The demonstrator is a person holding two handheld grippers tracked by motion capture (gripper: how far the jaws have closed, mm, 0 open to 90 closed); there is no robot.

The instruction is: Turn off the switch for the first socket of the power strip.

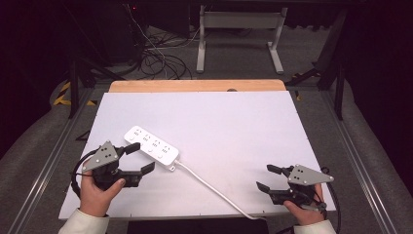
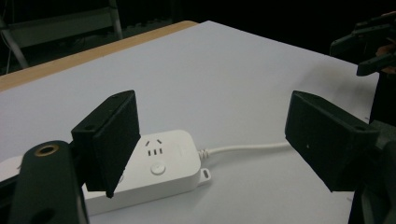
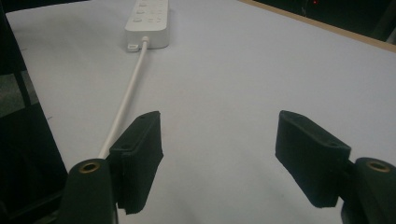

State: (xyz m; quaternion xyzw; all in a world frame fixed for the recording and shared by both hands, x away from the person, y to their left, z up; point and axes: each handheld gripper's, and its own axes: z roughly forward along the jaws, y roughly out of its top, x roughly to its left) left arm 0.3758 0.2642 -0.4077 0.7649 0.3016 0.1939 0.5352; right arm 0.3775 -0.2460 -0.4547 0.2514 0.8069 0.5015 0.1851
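Lying flat on the white table top (image 1: 234, 122), a white power strip (image 1: 151, 147) sits slanted toward the near left part of the board, well in from the left edge. Its cord (image 1: 214, 188) leaves the strip's right end and runs diagonally across the board until it drops over the near edge, a little left of the right hand.

The left gripper (image 1: 138, 160) is held low just beside the strip's near side, its jaws spread wide with nothing gripped between them; one jaw reaches up by the strip's left part, the other points at the bare board below it. In the left gripper view the strip's cord end (image 2: 163, 161) shows between the two black jaws, partly behind the left one, and the pads do not press on it. No earlier picture is at hand to say more of how those jaws came to stand so.

The right gripper (image 1: 267, 178) rests near the near right corner of the board, well apart from the strip, jaws wide and empty. In the right gripper view the cord (image 3: 125, 105) passes just outside its left jaw.

Beyond the strip the board is bare as far as the wooden strip (image 1: 197, 86) along its far edge, and the whole right half lies free between cord and right edge.
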